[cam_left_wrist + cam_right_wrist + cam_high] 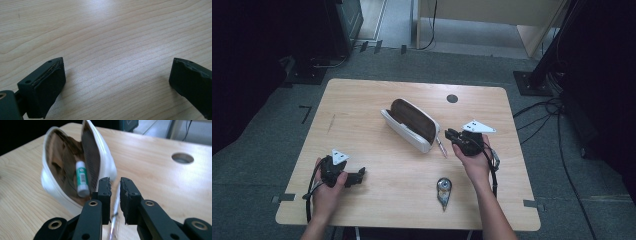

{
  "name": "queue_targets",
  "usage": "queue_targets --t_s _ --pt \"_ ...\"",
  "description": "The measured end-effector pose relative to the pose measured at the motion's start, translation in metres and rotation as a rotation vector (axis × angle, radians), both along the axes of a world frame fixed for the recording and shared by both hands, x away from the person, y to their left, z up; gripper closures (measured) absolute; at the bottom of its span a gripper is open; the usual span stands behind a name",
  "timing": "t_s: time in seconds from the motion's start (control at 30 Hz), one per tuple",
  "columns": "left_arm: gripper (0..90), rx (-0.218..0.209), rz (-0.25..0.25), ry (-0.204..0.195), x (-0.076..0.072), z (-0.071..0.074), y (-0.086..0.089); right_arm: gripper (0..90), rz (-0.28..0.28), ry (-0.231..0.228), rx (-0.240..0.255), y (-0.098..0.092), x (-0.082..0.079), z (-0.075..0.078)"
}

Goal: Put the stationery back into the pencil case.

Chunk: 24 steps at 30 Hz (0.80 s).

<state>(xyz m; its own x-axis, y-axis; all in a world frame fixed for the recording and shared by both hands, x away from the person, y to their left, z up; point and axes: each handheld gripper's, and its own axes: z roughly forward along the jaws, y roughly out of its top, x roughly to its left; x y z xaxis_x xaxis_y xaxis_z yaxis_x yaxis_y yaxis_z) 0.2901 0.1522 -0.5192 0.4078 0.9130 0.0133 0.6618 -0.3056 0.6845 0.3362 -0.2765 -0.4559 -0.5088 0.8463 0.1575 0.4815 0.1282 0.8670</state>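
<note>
Left tongs (357, 176): at seven o'clock on the bench (362, 100), jaws spread wide, nothing held. Pencil case (411, 122): white, unzipped, at bench centre; a glue stick (82, 178) is lodged inside. Pen (442, 146): thin, gripped in the nearly closed right tongs (115, 186) at three o'clock, just beside the case mouth. Correction-tape dispenser (444, 191): at five o'clock, untouched. Step judged: loading the pen; tilting its tip into the opening is called for next. Pen's colour and lower end are blurred.
</note>
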Motion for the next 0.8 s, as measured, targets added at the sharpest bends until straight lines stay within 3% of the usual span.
queue_targets --t_s 0.2,0.5,0.8 --pt "0.8 0.0 0.0 0.0 0.0 0.0 0.0 76.9 -0.023 0.052 0.002 -0.005 0.0 -0.02" --pt "0.9 0.0 0.0 0.0 0.0 0.0 0.0 73.3 -0.03 0.125 -0.026 0.001 0.005 -0.044" --pt "0.9 0.0 0.0 0.0 0.0 0.0 0.0 70.4 -0.04 0.166 -0.026 0.006 0.008 -0.059"
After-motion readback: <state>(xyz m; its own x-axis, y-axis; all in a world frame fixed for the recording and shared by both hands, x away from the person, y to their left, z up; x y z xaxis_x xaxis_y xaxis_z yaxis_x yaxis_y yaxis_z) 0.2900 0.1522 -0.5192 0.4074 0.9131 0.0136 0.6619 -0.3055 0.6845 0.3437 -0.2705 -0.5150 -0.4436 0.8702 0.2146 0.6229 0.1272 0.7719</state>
